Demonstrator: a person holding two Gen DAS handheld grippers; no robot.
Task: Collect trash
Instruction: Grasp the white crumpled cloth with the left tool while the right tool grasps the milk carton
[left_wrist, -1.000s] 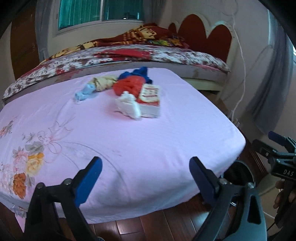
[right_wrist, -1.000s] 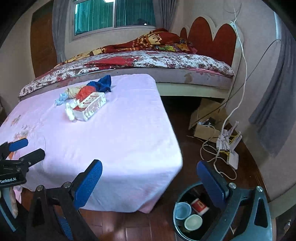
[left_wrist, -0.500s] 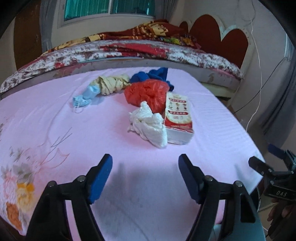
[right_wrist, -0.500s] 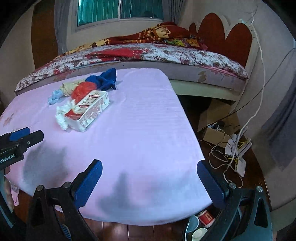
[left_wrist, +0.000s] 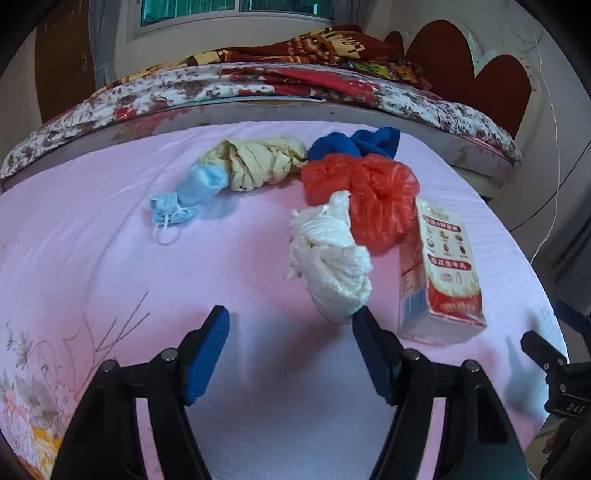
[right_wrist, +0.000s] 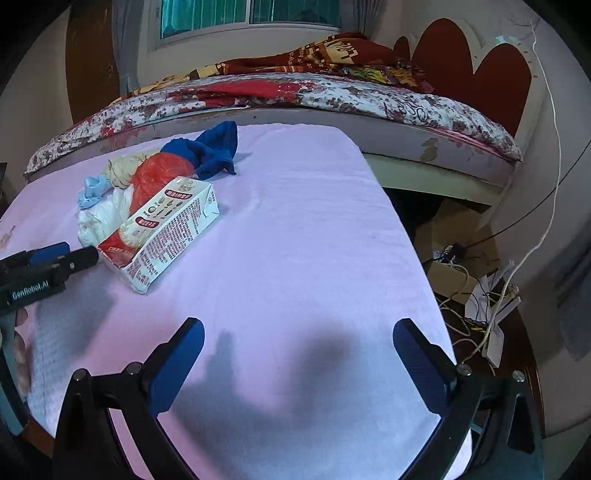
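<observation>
Holding our left gripper (left_wrist: 290, 341) over the pink sheet (left_wrist: 110, 251), we see its jaws spread with nothing between them; the white crumpled bag (left_wrist: 332, 269) lies just ahead, its near end beside the right-hand finger. Touching it are a red plastic bag (left_wrist: 373, 195) and a milk carton (left_wrist: 439, 273); a blue face mask (left_wrist: 192, 195) lies farther left. Our right gripper (right_wrist: 297, 356) hangs wide open over bare sheet, well apart from the pile.
</observation>
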